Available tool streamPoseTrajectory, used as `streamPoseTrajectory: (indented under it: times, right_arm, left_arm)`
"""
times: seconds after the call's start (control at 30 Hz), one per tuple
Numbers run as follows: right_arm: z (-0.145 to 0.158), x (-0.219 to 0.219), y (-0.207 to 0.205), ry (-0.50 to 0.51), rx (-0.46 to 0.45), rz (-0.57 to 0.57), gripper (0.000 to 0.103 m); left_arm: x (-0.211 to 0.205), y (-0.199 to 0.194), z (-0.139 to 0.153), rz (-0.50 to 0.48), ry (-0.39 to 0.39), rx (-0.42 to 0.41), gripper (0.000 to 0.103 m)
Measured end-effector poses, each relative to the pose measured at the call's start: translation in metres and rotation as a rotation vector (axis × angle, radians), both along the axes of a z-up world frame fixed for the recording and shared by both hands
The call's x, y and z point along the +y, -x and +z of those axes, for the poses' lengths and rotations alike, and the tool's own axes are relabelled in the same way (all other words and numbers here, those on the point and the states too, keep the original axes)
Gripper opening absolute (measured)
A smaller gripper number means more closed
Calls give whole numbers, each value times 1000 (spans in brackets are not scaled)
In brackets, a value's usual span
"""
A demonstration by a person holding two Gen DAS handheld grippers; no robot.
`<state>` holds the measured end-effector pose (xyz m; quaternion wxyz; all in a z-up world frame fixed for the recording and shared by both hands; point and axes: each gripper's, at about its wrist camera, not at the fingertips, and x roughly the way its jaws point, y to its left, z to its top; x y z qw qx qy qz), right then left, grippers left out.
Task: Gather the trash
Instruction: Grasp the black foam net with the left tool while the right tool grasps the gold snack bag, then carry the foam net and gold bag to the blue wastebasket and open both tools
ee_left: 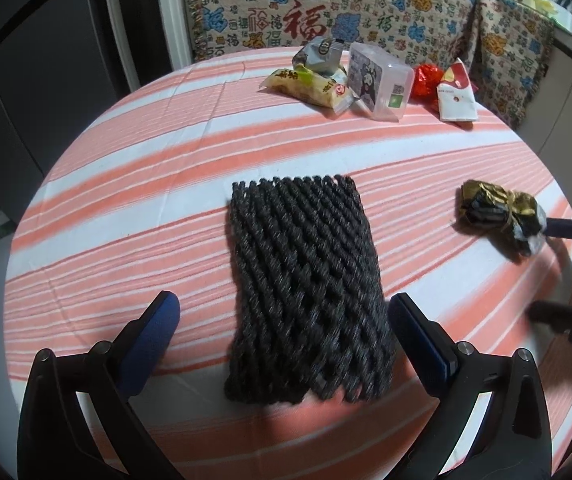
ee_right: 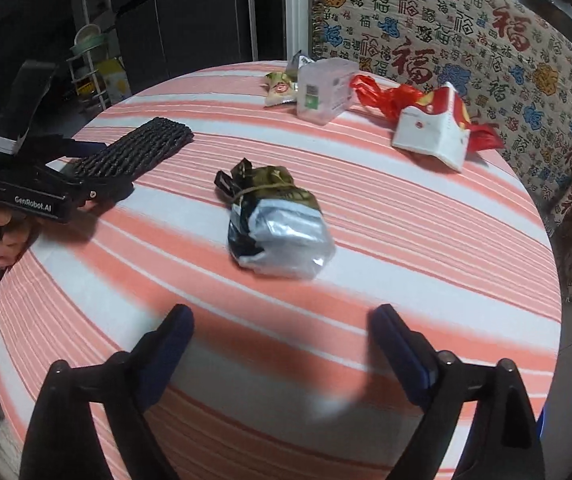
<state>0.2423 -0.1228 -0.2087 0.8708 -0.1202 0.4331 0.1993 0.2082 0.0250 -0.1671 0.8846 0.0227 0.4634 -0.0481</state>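
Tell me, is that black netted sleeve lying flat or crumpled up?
Flat. The black foam net lies spread out on the striped tablecloth, its mesh rows straight, between the open left gripper fingers.

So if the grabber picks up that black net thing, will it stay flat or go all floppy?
Probably floppy: the black foam net is an open mesh lying flat on the striped tablecloth, so it would likely sag. It looks light and squashy, so the open left gripper may squeeze it thinner.

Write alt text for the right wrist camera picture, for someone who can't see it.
An open right gripper hovers over a round table with a pink-and-white striped cloth, aimed at a crumpled black, gold and silver wrapper. At left, the left gripper sits by a black foam net; more wrappers lie at the far edge.
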Motion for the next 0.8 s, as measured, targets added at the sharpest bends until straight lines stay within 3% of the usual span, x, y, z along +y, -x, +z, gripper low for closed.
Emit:
streamPoseTrajectory:
  times: [0.1, 0.23, 0.33, 0.37, 0.4, 0.43, 0.47, 0.5, 0.53, 0.8]
  right_arm:
    - [1, 13, -23, 9, 23, 14, 100]
    - [12, 18, -46, -23, 83, 10, 89]
    - [29, 24, -49, -28, 39, 38, 89]
    - [29, 29, -51, -10, 45, 55, 87]
    - [28, 32, -53, 1, 65, 65, 63]
    - [24, 34, -56, 9, 103, 74, 45]
    - [21, 35, -59, 16, 144, 74, 45]
    - [23, 33, -60, 7, 140, 65, 45]
    - [27, 30, -56, -4, 127, 53, 44]
    - [54, 0, -15, -75, 45, -34, 44]
  left_arm:
    - [-3, -9, 1, 22, -3, 18, 102]
    - [-2, -3, 4, 24, 24, 24, 100]
    - [-3, -1, 4, 14, 18, 18, 97]
    - [-4, -1, 5, 14, 9, 14, 90]
    - [-4, -1, 8, 9, 8, 10, 78]
    - [-3, -1, 9, 2, 14, 8, 71]
    - [-2, 0, 12, -10, 31, 6, 53]
    - [-2, 2, 14, -21, 48, 6, 27]
    - [-1, 4, 16, -35, 71, 8, 18]
    - [-13, 21, 28, -55, 142, -33, 16]
